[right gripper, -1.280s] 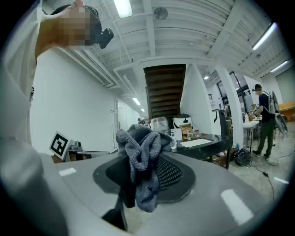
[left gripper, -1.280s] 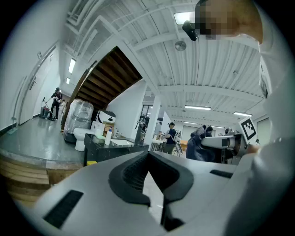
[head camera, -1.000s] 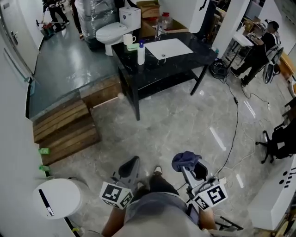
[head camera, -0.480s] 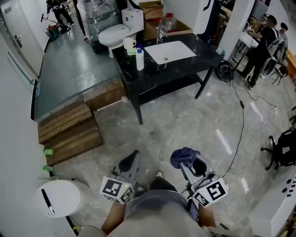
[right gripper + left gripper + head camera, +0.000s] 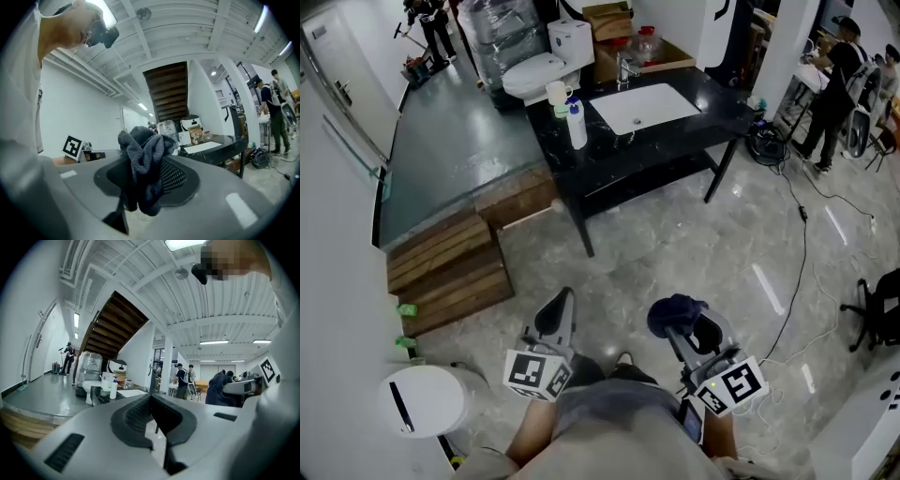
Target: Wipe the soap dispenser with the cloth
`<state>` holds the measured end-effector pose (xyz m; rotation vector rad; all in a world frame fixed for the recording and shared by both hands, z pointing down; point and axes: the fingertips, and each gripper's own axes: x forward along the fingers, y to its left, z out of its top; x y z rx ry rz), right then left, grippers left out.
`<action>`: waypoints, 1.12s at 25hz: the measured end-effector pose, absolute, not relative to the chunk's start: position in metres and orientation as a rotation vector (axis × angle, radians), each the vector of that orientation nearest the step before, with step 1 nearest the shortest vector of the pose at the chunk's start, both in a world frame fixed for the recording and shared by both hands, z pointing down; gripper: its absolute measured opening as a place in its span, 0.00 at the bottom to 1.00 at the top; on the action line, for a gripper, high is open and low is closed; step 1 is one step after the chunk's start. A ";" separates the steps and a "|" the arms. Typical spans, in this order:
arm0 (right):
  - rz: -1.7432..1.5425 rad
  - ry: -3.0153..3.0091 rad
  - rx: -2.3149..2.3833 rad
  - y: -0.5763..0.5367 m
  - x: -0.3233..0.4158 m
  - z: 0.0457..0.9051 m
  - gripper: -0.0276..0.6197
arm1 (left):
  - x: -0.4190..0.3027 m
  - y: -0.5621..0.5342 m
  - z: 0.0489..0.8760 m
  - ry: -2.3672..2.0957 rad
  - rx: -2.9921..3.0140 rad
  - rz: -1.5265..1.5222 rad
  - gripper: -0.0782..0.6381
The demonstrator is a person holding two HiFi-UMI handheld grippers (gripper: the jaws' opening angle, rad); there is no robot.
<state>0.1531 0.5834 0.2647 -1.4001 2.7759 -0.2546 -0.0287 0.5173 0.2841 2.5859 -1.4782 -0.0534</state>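
Your left hand-held gripper [image 5: 560, 305] sits low in the head view, its jaws pressed together with nothing between them. Far ahead across the grey floor [image 5: 675, 253], the white soap dispenser [image 5: 576, 125] stands upright at the left end of the black bench [image 5: 703, 112], just beside a white mug [image 5: 556, 92] and left of the white sink basin [image 5: 642, 107]. Your right hand-held gripper [image 5: 686, 335] is clamped on the dark blue cloth [image 5: 673, 312], which bunches up over its jaws, well apart from the dispenser.
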 end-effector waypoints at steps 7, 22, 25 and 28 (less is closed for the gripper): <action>-0.312 2.793 -1.351 0.573 0.160 0.277 0.27 | -0.014 0.504 0.287 -1.473 2.578 -0.016 0.12; -0.321 2.863 -1.344 0.494 0.141 0.287 0.27 | -0.017 0.425 0.302 -1.385 2.576 -0.016 0.12; -0.354 2.878 -1.323 0.471 0.130 0.293 0.27 | -0.024 0.405 0.311 -1.374 2.573 -0.003 0.12; -0.372 2.890 -1.307 0.447 0.120 0.294 0.27 | -0.030 0.381 0.310 -1.359 2.559 0.021 0.12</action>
